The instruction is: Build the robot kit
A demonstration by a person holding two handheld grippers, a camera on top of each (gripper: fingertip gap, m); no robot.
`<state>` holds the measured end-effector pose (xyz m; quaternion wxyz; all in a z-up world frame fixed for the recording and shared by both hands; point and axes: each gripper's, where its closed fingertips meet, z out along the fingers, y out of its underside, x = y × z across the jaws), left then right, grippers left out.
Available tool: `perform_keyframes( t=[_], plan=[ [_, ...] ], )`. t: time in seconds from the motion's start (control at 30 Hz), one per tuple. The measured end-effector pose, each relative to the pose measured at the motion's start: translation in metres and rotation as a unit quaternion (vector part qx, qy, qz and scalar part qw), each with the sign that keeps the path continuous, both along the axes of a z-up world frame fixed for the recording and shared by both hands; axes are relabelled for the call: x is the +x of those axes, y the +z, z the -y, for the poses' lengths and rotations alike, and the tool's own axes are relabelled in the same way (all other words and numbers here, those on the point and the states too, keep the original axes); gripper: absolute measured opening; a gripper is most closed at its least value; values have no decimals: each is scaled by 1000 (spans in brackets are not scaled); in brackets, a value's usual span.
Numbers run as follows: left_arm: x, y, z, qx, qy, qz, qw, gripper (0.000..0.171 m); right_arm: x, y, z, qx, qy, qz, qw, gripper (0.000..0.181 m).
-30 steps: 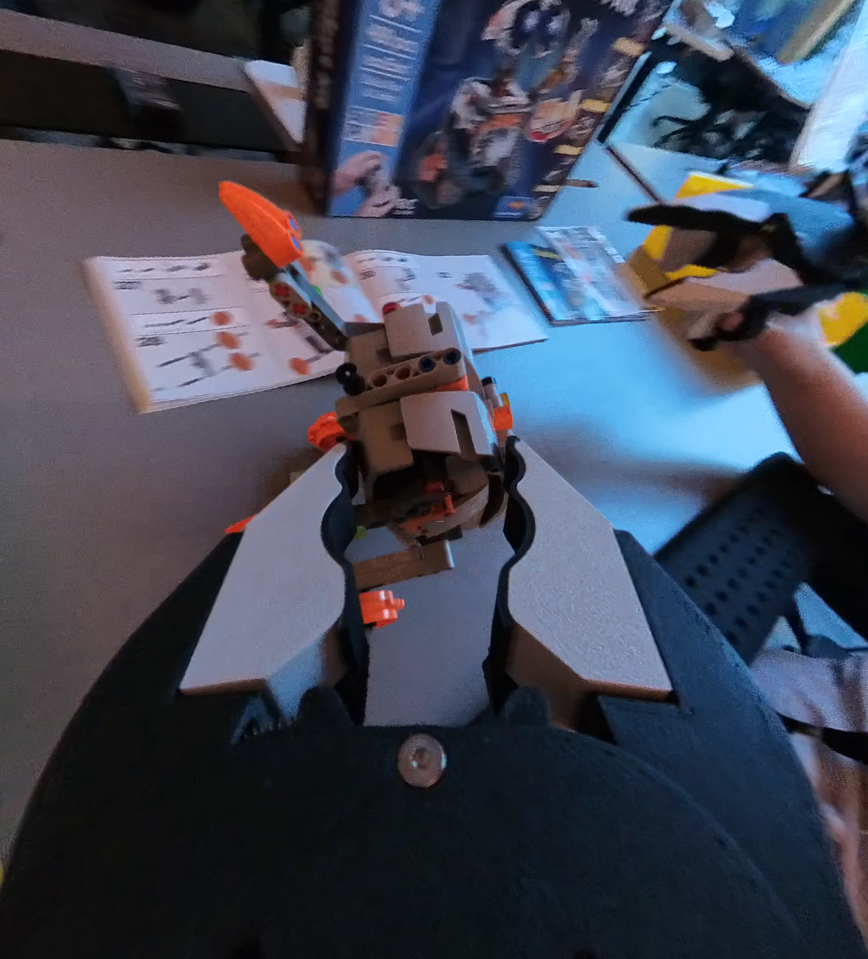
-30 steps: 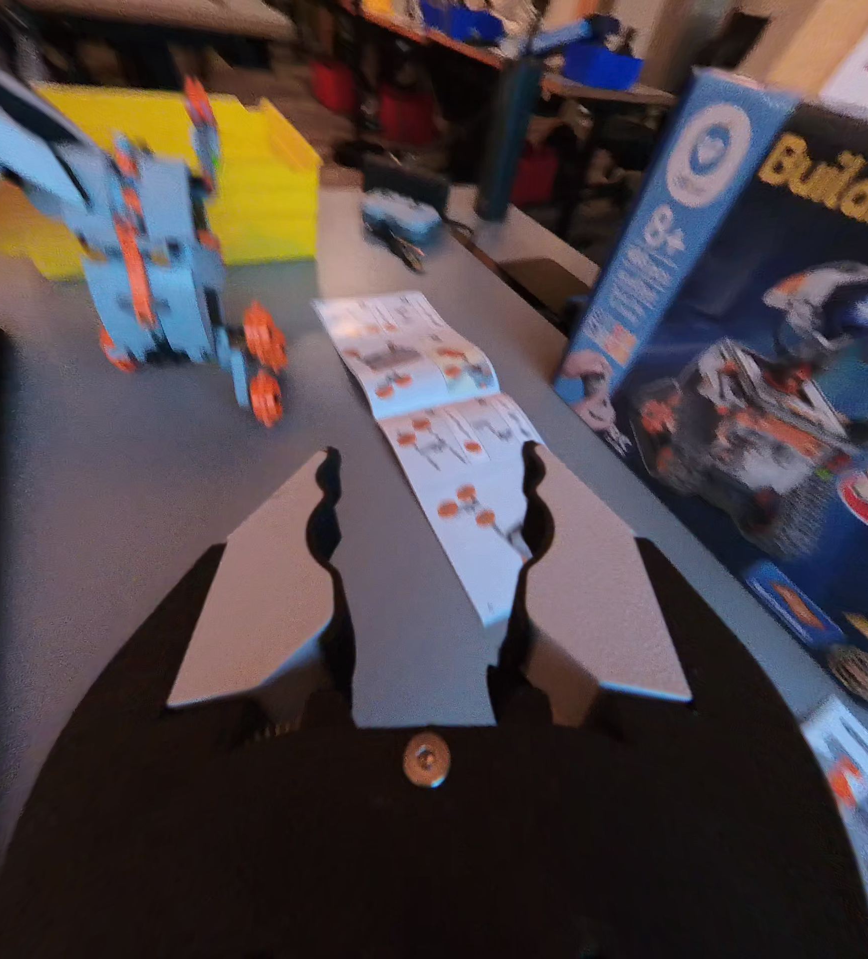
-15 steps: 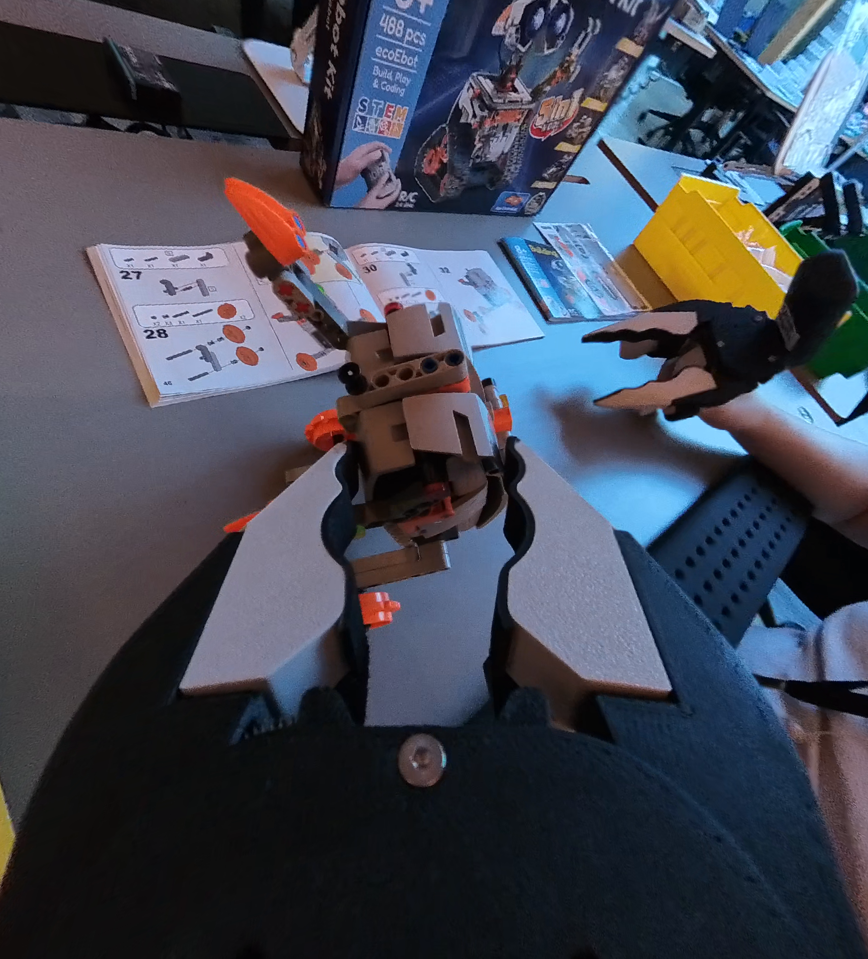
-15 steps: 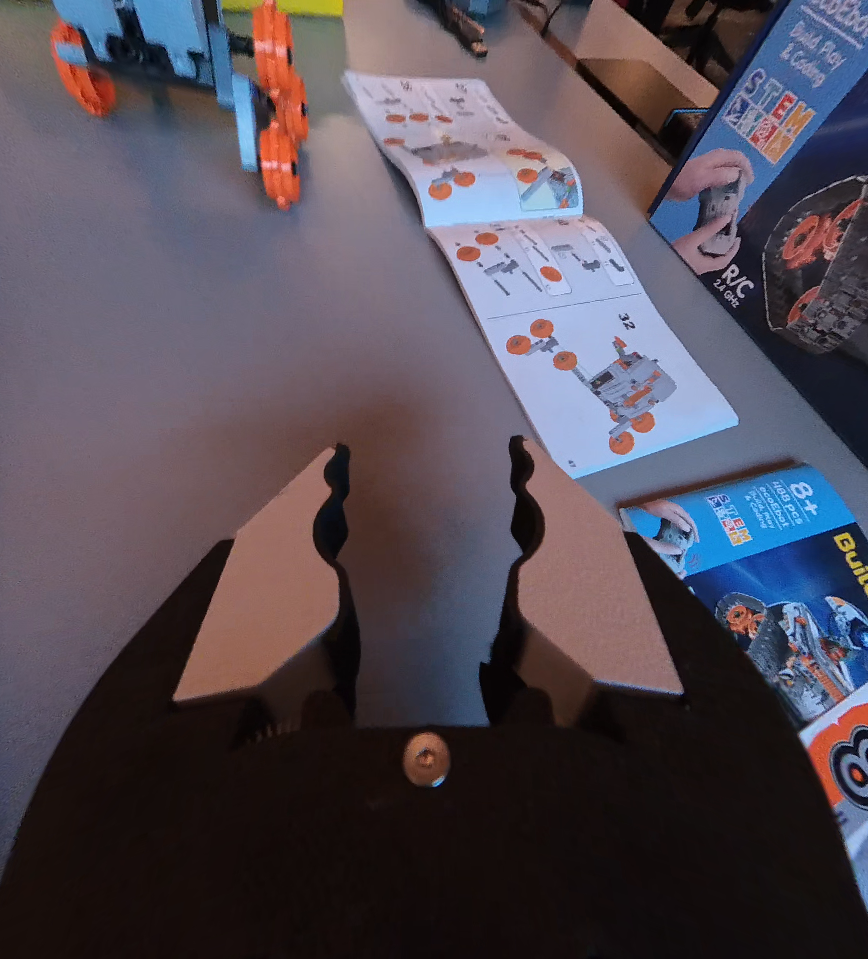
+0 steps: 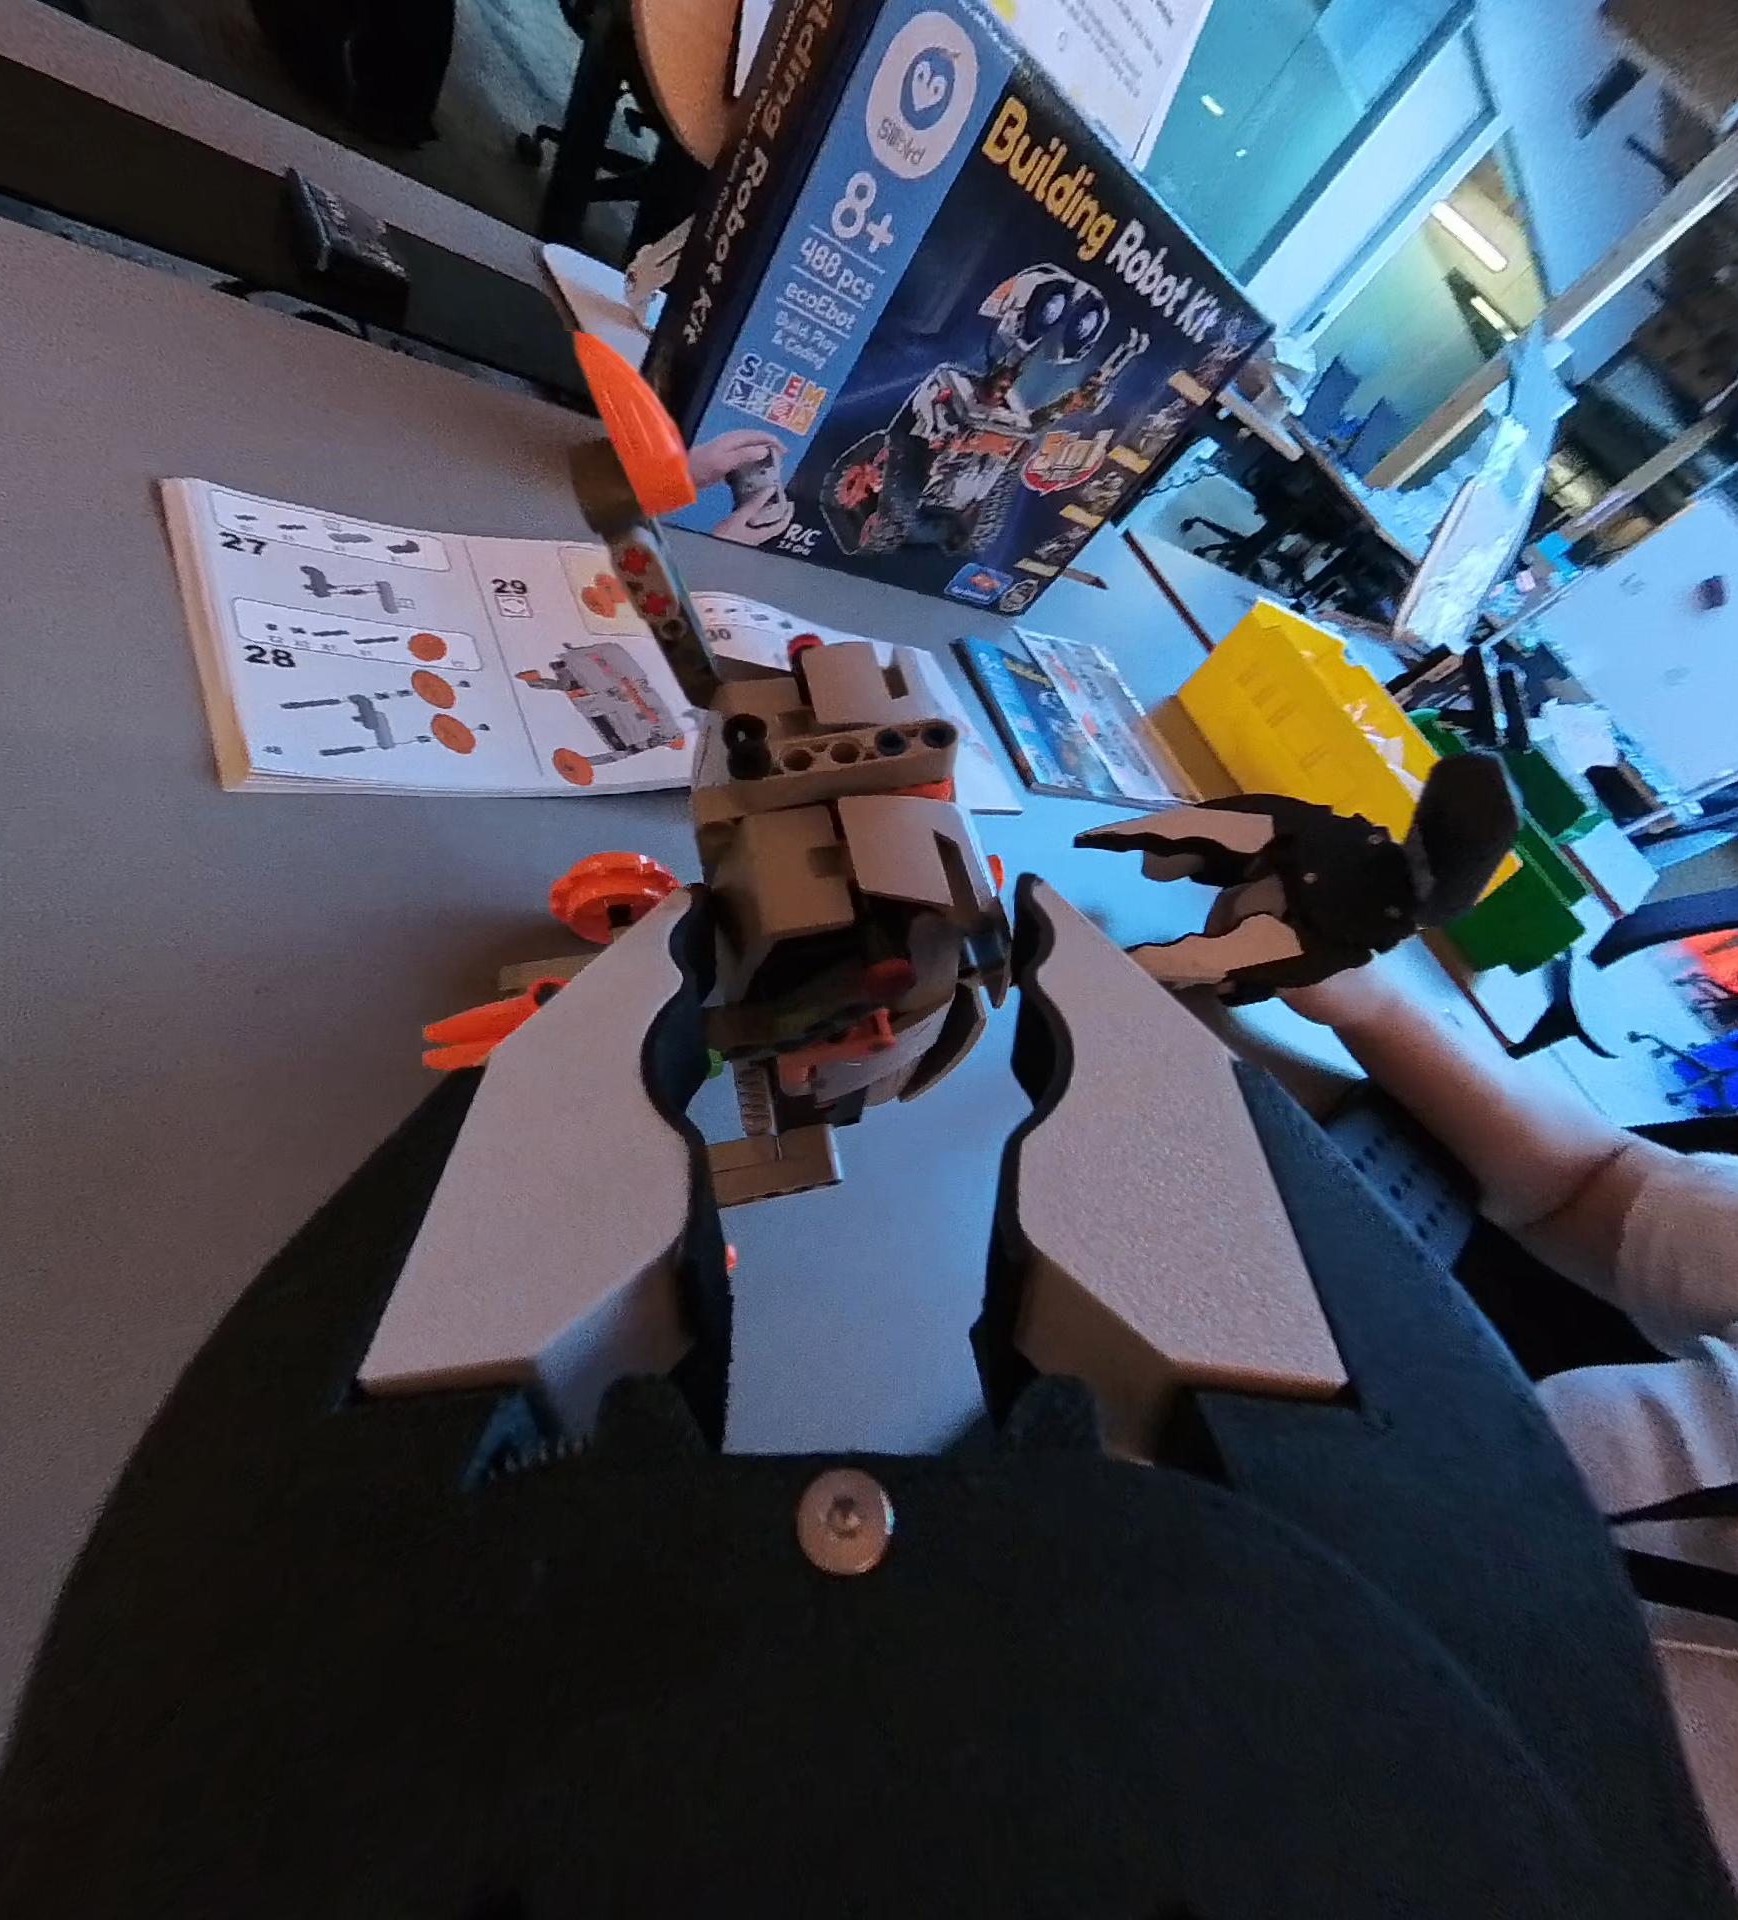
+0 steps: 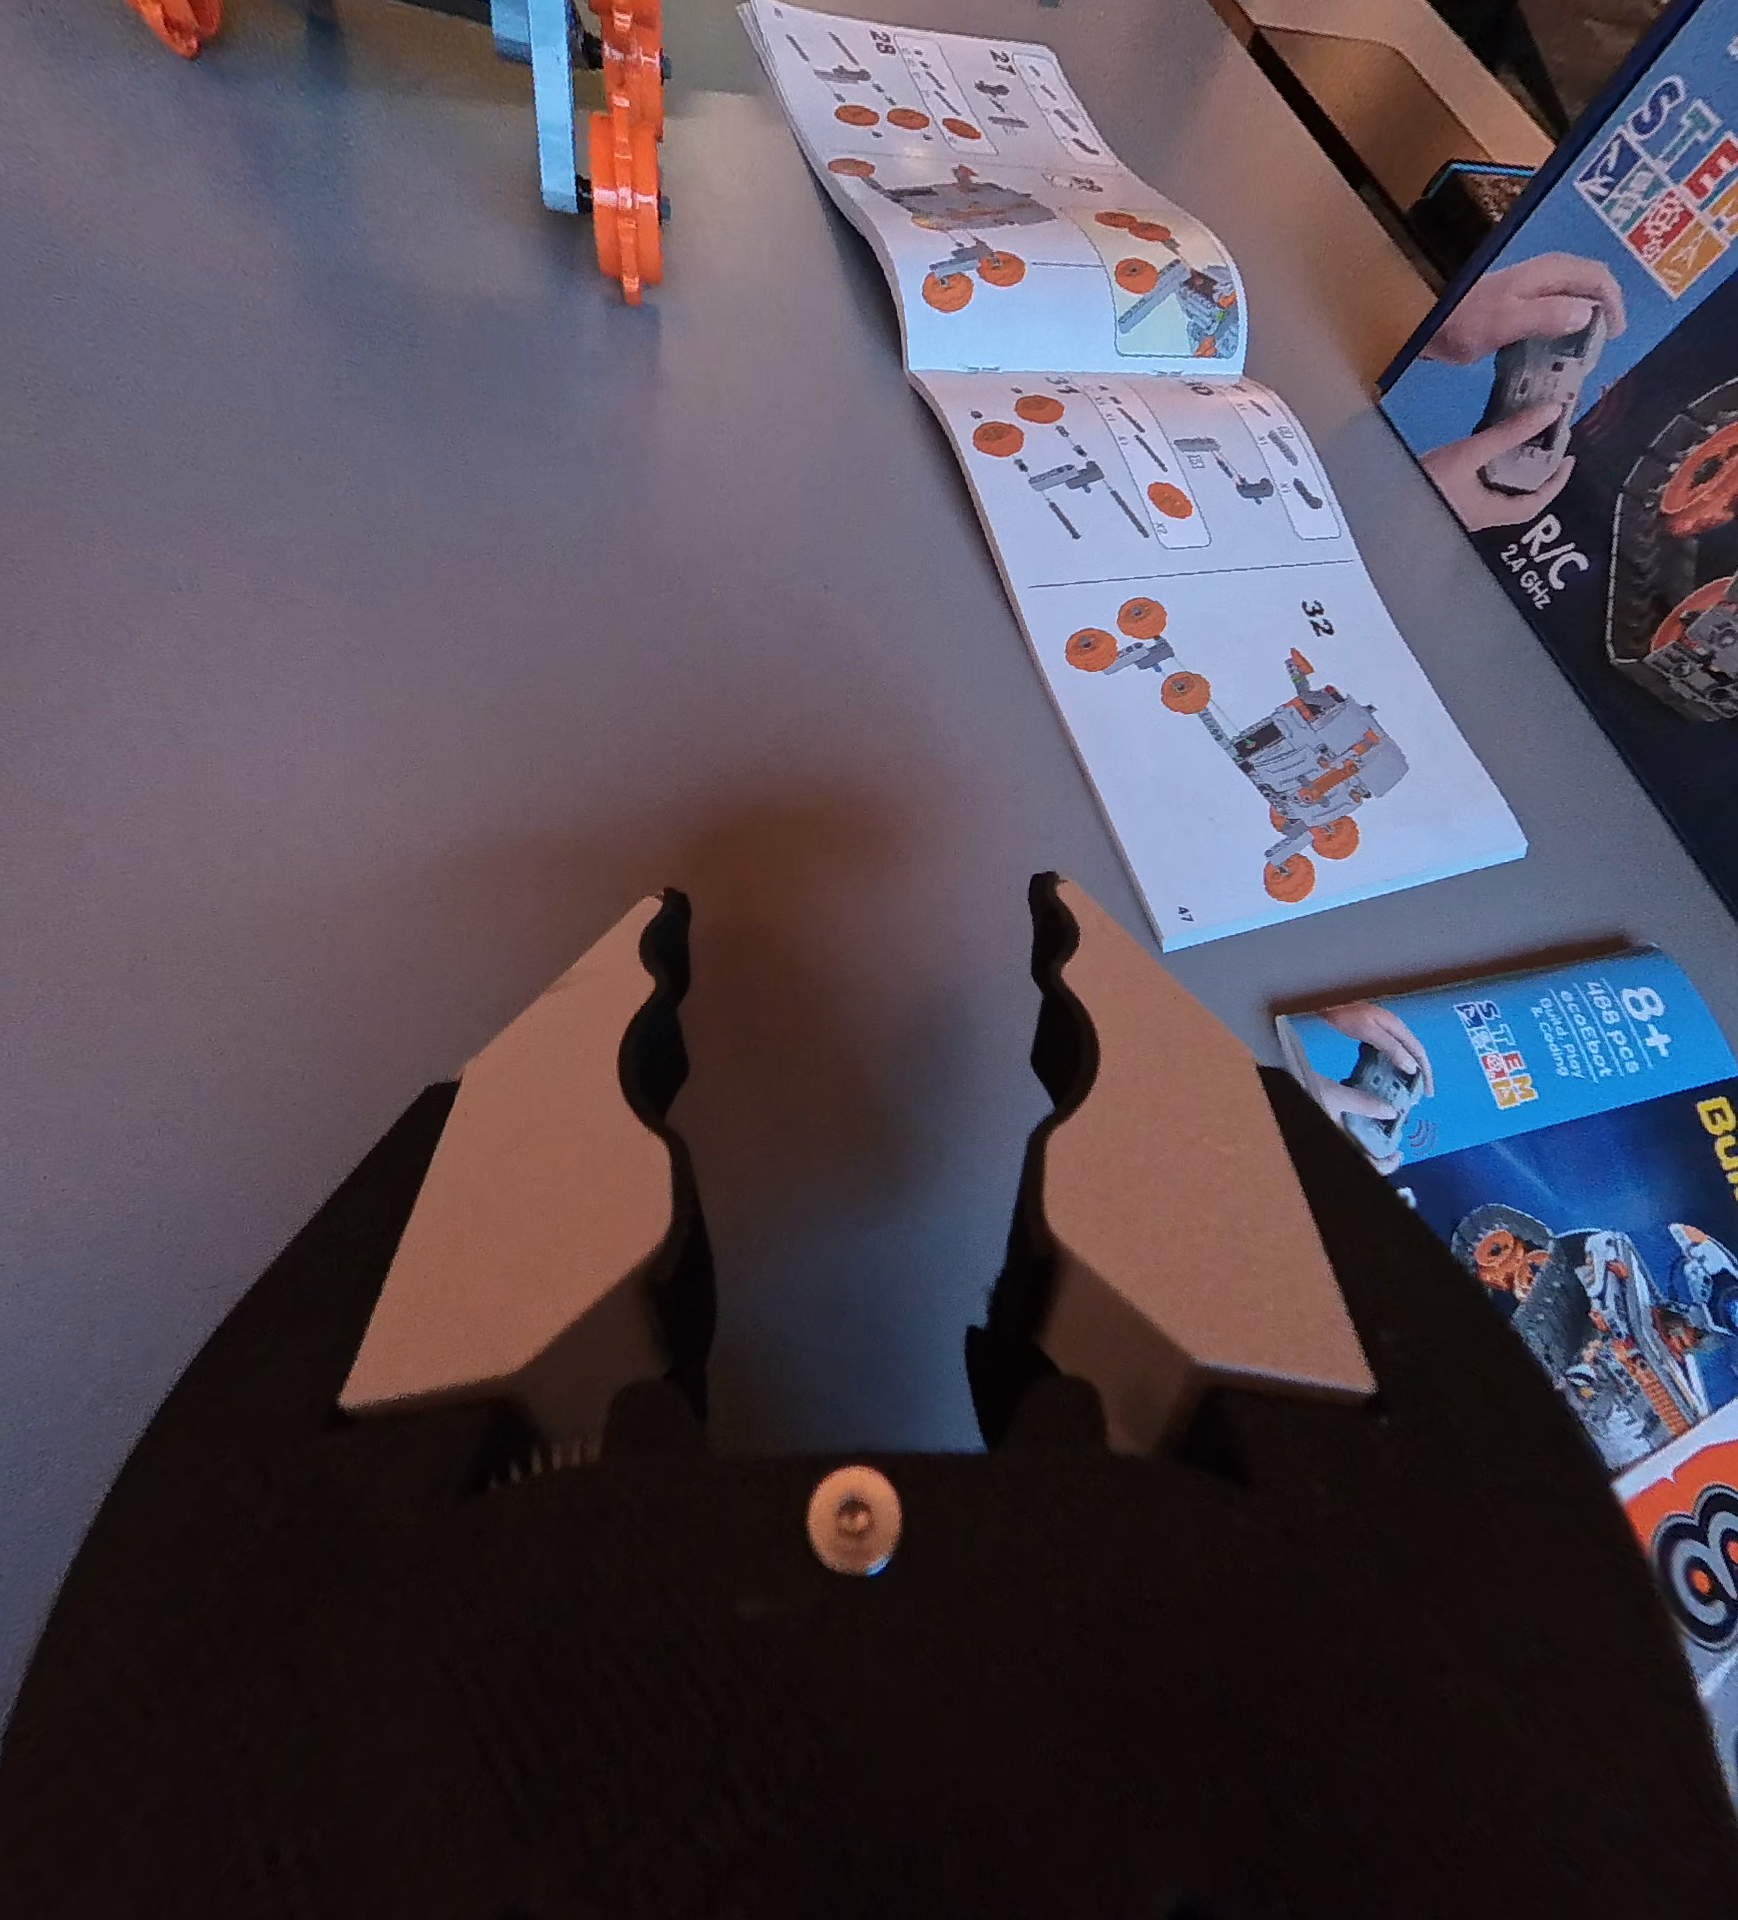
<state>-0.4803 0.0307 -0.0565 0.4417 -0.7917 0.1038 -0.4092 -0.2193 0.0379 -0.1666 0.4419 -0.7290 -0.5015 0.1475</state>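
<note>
My left gripper [image 5: 854, 899] is shut on a grey and orange brick robot model [image 5: 823, 831], gripping its body from both sides. The model has an arm with an orange tip [image 5: 631, 426] pointing up and away. Its orange wheels [image 6: 626, 156] show at the top edge of the right wrist view. My right gripper [image 6: 860, 891] is open and empty, low over the bare grey table [image 6: 325, 623]. In the left wrist view the right gripper [image 5: 1109, 894] sits just right of the model, fingers pointing toward it.
An open instruction booklet [image 5: 408, 644] lies behind the model, also visible in the right wrist view [image 6: 1156, 520]. A large kit box [image 5: 948, 364] stands at the back. A small blue booklet [image 6: 1571, 1164], a yellow bin [image 5: 1291, 717] and a green bin [image 5: 1509, 914] are at the right. A person's forearm [image 5: 1467, 1101] reaches in. My right fingertips sit around 30 cm from my left ones.
My right gripper has come down and in from the bins toward the model, tipping to face the table. My left gripper keeps its grip on the model and has tilted a little.
</note>
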Motion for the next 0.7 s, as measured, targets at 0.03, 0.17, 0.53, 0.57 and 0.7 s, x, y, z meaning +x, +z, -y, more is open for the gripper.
perform_keyframes(
  t=[0.03,0.17,0.53,0.57,0.7],
  plan=[
    [1,1,1,-1,-4,8,1000,58,0,0,0,2,0,2,1000,67],
    [1,2,2,4,-7,14,1000,62,0,-1,1,4,1,7,1000,67],
    [-3,4,5,25,3,11,1000,58,-34,12,19,-34,28,-53,998,76],
    [-3,5,5,26,5,12,1000,58,-53,21,27,-61,46,-89,993,78],
    [-14,2,-3,53,60,-6,997,76,-137,57,41,-66,95,-152,982,90]
  ],
)
